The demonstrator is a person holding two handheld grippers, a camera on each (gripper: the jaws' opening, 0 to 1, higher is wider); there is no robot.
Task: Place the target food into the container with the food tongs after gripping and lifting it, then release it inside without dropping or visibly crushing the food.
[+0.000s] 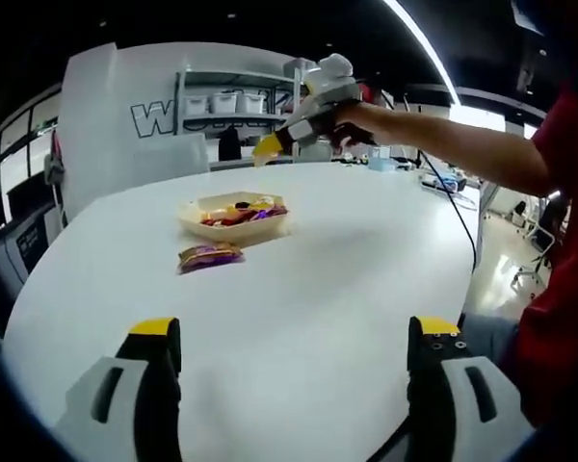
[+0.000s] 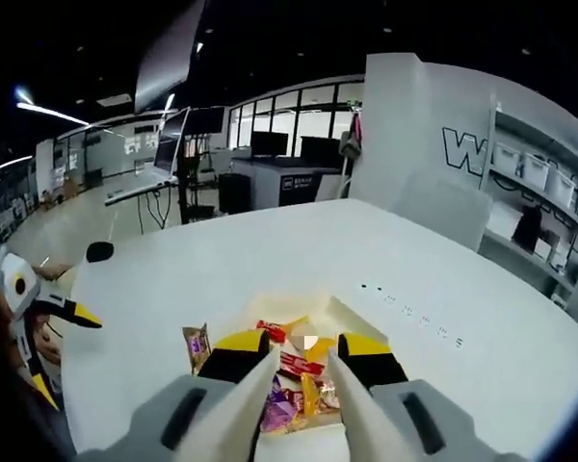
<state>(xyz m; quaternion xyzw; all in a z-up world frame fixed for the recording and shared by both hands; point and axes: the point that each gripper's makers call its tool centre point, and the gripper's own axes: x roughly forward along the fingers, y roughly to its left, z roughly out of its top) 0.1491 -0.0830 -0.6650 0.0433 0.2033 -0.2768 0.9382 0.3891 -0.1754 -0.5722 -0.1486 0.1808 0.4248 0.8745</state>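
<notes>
Jaws of the left gripper stand wide apart with nothing between them, low over the white table. Ahead, the container holds wrapped snacks, and one wrapped snack lies just beside it. In the right gripper view, the right gripper clamps the food tongs, whose arms reach down over the container; I cannot tell whether their tips hold food. Likely the release step: lower gently and ease open.

Snacks in container; wrapped snack just beside, seemingly apart
</notes>
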